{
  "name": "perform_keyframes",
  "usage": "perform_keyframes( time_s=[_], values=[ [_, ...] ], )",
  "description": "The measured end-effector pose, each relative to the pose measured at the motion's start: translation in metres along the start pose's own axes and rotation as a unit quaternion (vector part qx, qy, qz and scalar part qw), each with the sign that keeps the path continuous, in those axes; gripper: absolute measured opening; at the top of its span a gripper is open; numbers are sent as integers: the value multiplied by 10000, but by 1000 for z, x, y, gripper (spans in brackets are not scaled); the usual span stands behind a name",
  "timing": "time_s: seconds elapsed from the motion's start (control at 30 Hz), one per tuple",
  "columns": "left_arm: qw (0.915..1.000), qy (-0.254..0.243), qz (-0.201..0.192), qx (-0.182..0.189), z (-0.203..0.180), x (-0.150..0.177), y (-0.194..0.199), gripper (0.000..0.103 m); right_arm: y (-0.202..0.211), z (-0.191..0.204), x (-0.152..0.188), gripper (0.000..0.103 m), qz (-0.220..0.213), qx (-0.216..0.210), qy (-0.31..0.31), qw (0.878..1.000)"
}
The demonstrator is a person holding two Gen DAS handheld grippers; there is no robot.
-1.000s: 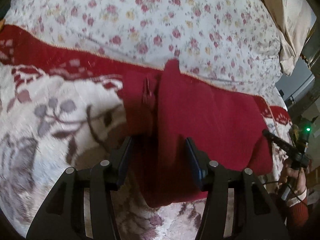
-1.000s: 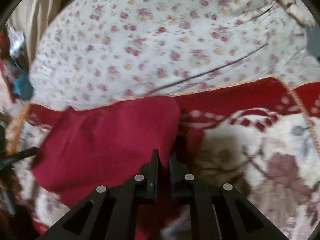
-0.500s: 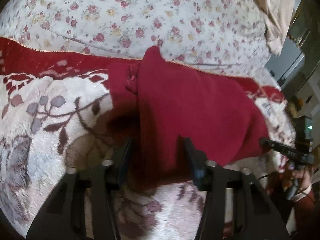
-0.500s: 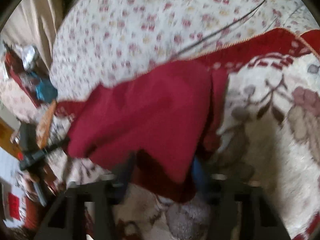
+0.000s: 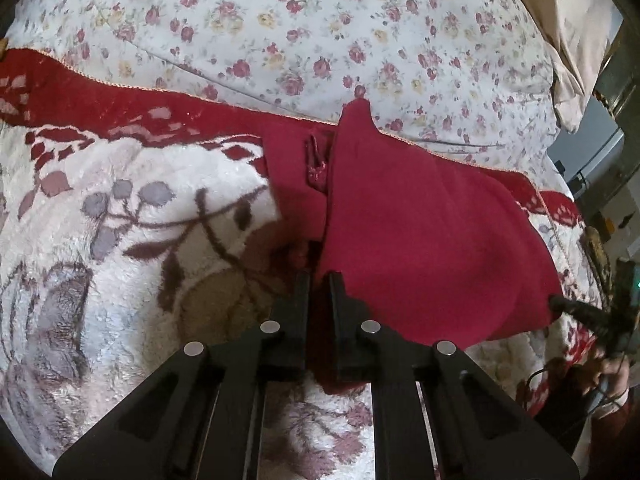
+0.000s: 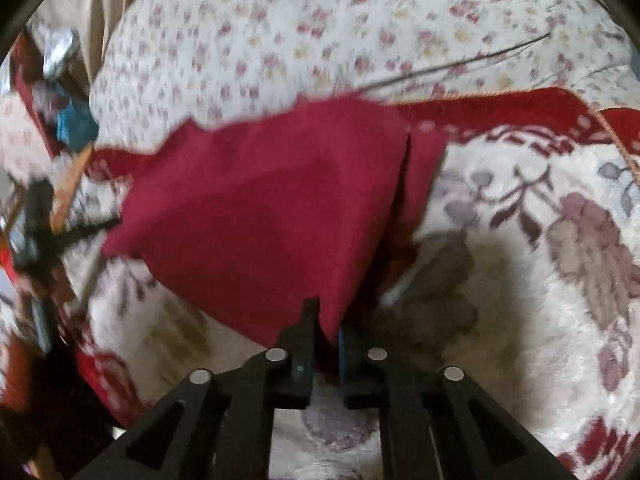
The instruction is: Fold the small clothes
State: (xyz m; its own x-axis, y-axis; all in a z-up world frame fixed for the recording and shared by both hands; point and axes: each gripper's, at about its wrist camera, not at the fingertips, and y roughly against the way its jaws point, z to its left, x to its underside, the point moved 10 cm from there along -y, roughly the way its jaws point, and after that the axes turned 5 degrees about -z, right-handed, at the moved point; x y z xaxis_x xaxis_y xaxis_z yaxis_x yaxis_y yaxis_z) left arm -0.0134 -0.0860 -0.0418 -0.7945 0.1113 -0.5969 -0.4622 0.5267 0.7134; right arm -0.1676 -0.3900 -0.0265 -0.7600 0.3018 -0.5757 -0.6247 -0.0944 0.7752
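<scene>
A dark red garment (image 5: 420, 240) lies partly folded on a plush floral blanket (image 5: 120, 248). In the left wrist view my left gripper (image 5: 319, 280) is shut on the garment's near edge. The other gripper (image 5: 576, 312) shows at the garment's far right corner. In the right wrist view the red garment (image 6: 272, 208) hangs lifted and taut, and my right gripper (image 6: 326, 320) is shut on its near corner. The left gripper (image 6: 92, 228) shows blurred at the garment's left corner.
A white quilt with small roses (image 5: 320, 32) covers the bed behind the blanket. A beige pillow (image 5: 568, 28) lies at the far right. The blanket's red border (image 5: 120, 108) runs across. Clutter stands beside the bed (image 6: 60, 112).
Both grippers were open half a second ago and have closed on the garment's edges. The garment is now lifted and stretched between them.
</scene>
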Motion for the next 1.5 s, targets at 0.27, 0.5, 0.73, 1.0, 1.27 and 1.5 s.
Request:
perform_keyframes(
  time_s=[0.27, 0.5, 0.73, 1.0, 1.27, 1.5],
  values=[
    [9999, -84, -18, 68, -5, -3, 7, 8, -17, 105, -79, 50, -208, -1050, 363, 9936],
    [9994, -125, 1, 318, -10, -1, 15, 30, -137, 241, -111, 50, 693, -1565, 739, 9825],
    [9971, -315, 280, 636, -25, 6, 7, 42, -217, 268, -90, 21, 1276, -1028, 1314, 9777],
    [9977, -196, 294, 585, -15, -10, 0, 15, -206, 287, -129, 0, 647, -1486, 1440, 9762],
    [9983, 99, 303, 484, 9, -22, 2, 15, -211, 274, -137, 2, 661, -1774, 527, 9805],
    [9986, 59, 314, 424, 7, -23, 2, 15, -181, 212, -120, 34, 622, -922, 1008, 9887]
  ],
)
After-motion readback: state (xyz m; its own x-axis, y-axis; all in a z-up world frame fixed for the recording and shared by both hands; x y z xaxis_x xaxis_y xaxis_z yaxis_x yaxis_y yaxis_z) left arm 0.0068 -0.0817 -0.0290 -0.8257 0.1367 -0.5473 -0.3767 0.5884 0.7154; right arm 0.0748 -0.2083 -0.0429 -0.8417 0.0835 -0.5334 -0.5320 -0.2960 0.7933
